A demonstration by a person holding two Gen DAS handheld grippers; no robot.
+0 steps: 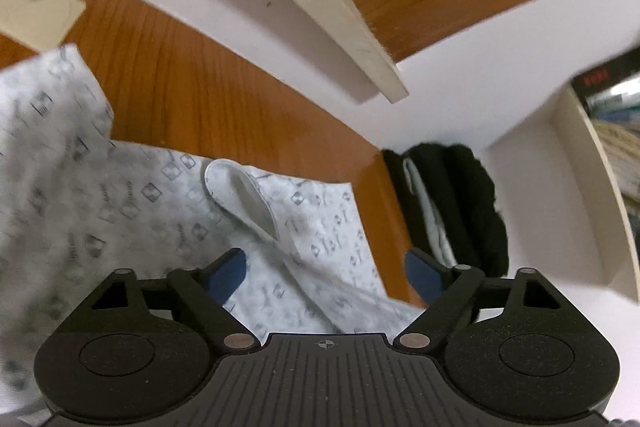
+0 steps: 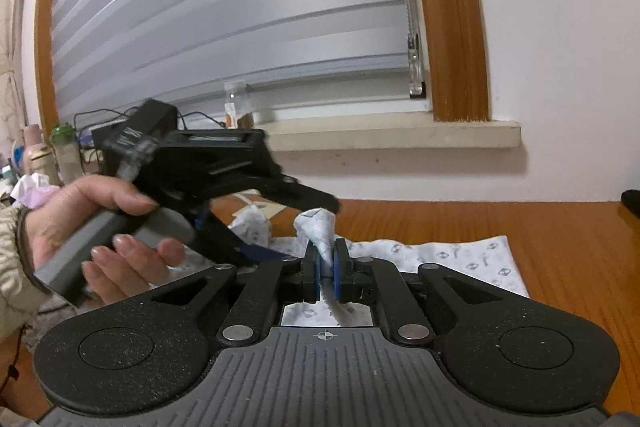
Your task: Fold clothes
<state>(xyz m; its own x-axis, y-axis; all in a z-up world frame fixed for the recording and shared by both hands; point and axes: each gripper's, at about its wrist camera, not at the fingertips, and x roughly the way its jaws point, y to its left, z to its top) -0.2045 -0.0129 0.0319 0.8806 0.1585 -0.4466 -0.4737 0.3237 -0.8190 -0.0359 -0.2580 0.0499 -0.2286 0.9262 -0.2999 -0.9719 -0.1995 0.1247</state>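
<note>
My right gripper (image 2: pixel 326 261) pinches a fold of the white patterned garment (image 1: pixel 132 195), which lies on the wooden table (image 1: pixel 224 107). My left gripper (image 1: pixel 326 273) hangs spread, empty, over its near edge.

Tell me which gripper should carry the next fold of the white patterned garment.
Right. The right gripper is already shut on the garment; the left gripper hangs open above it, holding nothing.
</note>
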